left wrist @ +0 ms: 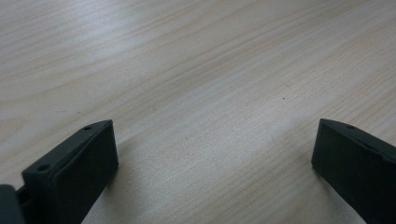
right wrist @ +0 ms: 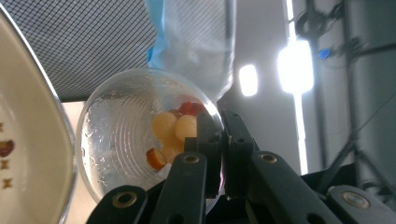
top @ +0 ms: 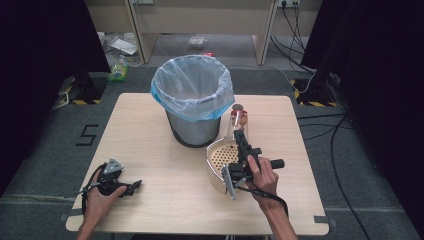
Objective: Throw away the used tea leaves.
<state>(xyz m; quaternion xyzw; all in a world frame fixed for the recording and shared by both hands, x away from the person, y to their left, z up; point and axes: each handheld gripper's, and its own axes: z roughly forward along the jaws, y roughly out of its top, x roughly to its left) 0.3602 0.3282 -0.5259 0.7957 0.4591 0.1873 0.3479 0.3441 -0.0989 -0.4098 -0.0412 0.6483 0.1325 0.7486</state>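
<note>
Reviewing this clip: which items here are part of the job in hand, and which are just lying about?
In play, by my reading:
- right gripper, shut on the clear cup's rim
- fruit pieces inside it
- perforated basket
- lined bin

Idle or background:
- left gripper, open over bare table
- clutter on the floor
</note>
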